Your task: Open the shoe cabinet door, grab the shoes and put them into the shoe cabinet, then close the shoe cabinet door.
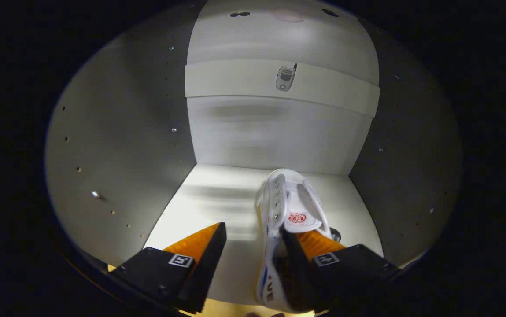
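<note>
A white canvas shoe [294,200] with a red logo on its tongue stands on the white floor [208,198] inside the shoe cabinet, toe towards the back wall. My gripper [253,229] is open, reaching into the cabinet. Its right finger [294,259] sits inside the shoe's opening. The left finger [204,255] stands well clear to the left of the shoe. The shoe's left side wall lies between the two fingers, and only the right finger is near it. The shoe's heel is hidden behind the right finger.
Cabinet side walls [116,145] with rows of shelf-pin holes close in on both sides. A white cross rail [235,79] with a small metal fitting [285,78] runs across the back wall. Bare floor lies left of the shoe.
</note>
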{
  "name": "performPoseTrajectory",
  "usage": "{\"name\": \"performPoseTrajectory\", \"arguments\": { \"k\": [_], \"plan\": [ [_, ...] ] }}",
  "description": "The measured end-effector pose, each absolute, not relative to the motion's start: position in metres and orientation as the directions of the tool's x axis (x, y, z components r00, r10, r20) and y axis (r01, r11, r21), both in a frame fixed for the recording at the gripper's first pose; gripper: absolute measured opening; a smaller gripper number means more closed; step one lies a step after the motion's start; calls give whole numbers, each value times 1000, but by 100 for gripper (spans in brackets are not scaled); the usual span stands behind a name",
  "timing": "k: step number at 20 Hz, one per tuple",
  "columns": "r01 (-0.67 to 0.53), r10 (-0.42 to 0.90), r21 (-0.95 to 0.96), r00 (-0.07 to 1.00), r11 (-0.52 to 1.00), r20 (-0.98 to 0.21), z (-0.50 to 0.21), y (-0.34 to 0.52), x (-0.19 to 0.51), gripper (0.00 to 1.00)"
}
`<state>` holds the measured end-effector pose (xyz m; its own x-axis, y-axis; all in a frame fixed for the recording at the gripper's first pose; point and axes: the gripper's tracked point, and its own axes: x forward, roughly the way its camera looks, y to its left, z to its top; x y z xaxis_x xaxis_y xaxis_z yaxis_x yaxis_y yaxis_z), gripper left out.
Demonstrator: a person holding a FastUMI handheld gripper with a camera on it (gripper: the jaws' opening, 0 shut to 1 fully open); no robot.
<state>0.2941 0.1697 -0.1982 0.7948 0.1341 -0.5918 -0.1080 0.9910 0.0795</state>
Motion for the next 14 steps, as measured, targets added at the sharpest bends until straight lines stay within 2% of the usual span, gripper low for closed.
{"name": "performPoseTrajectory", "arguments": {
  "k": [1,2,8,14],
  "plan": [
    [-103,125,70,803,992,-582,-193,166,289,97],
    [-96,117,67,814,993,-569,-186,163,285,99],
    [-62,104,101,857,993,-505,-159,146,254,98],
    [-75,96,76,938,994,-333,-80,129,191,99]
  ]
}}
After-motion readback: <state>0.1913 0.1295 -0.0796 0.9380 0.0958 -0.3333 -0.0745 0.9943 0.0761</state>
